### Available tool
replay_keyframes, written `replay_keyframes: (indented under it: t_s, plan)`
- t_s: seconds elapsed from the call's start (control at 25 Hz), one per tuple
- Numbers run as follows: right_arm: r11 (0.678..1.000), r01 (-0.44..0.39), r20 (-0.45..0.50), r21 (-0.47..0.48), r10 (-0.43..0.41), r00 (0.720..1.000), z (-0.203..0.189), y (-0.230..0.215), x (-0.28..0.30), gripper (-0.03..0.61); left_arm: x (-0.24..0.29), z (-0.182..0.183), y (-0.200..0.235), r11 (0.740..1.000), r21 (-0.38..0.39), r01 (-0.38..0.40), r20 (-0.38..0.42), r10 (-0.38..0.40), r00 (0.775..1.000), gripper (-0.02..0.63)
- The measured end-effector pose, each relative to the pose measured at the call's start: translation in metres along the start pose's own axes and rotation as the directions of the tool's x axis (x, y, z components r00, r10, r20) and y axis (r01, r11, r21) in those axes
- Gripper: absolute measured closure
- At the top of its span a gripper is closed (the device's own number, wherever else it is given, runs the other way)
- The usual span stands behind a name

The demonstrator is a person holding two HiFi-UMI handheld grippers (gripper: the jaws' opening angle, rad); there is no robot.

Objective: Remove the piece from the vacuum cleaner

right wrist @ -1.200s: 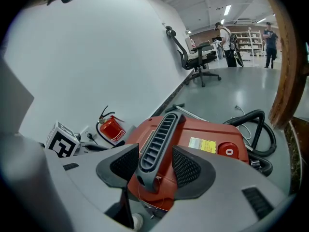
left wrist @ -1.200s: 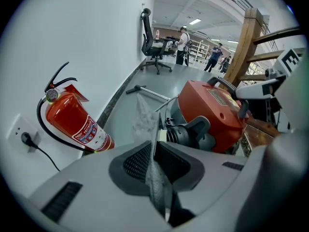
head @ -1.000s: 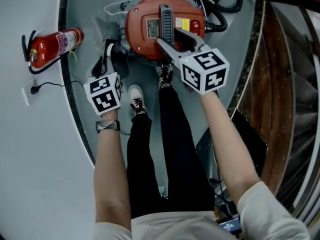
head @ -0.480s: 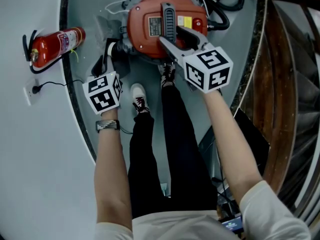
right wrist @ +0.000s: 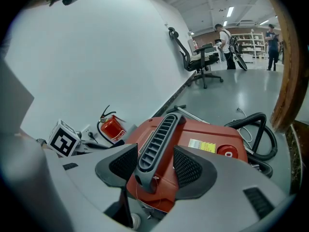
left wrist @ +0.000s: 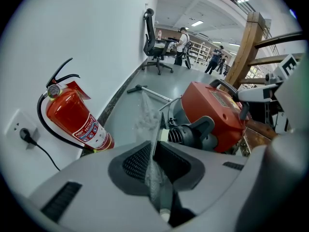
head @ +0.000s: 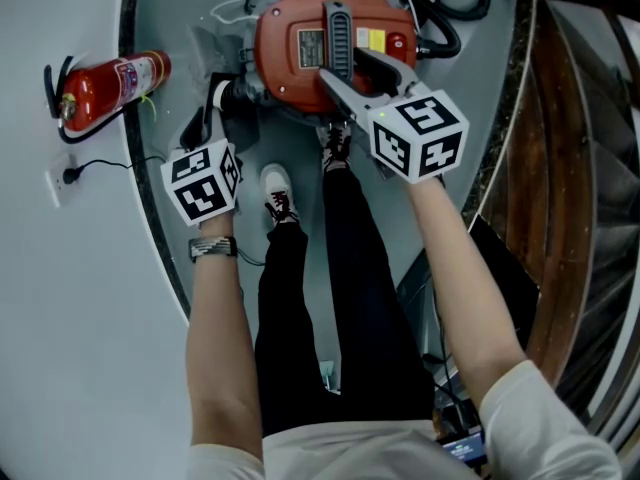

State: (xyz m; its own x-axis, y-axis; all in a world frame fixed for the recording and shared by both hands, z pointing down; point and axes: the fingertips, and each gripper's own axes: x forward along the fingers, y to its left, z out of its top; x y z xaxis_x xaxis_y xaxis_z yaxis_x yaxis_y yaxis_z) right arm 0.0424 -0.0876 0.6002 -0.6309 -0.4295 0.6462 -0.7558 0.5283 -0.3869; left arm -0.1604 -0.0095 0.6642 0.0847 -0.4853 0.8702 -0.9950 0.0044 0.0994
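The red vacuum cleaner (head: 295, 68) stands on the floor ahead of my feet, with a black ribbed handle (head: 337, 30) across its top. My right gripper (head: 345, 68) reaches over it. Its jaws stand open on either side of the handle (right wrist: 157, 141), with a gap on each side. My left gripper (head: 208, 118) is at the vacuum's left side, near the black side port (left wrist: 190, 132). It is shut on a thin translucent plastic piece (left wrist: 145, 120), which runs up out of the pads as a sheet seen edge-on.
A red fire extinguisher (head: 105, 90) lies against the white wall at left, beside a wall socket (head: 62, 180) with a plugged cable. A black hose (head: 450, 8) coils behind the vacuum. Wooden stair rails (head: 560, 168) are at right. My shoes (head: 275, 193) are just below the vacuum.
Both grippers have shifted only slightly, the right a little right and up, the left a little left. The right jaws still flank the handle and the left still pinches the plastic.
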Motion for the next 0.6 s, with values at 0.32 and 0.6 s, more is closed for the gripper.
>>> replay_keyframes:
  t_s: [0.32,0.6]
  plan:
    - [1.000,0.000,0.005,-0.001,0.000,1.000,0.0003,0.0002,0.0001,0.339,-0.0001,-0.0002,0.0021,1.000,-0.016,-0.007,-0.001,0.007,1.000,0.554]
    - [1.000,-0.002,0.009,-0.002,0.002,1.000,0.0006,-0.0001,-0.0002,0.339,-0.0003,-0.0001,0.0035,1.000,-0.027,-0.001,0.001,0.001,1.000,0.552]
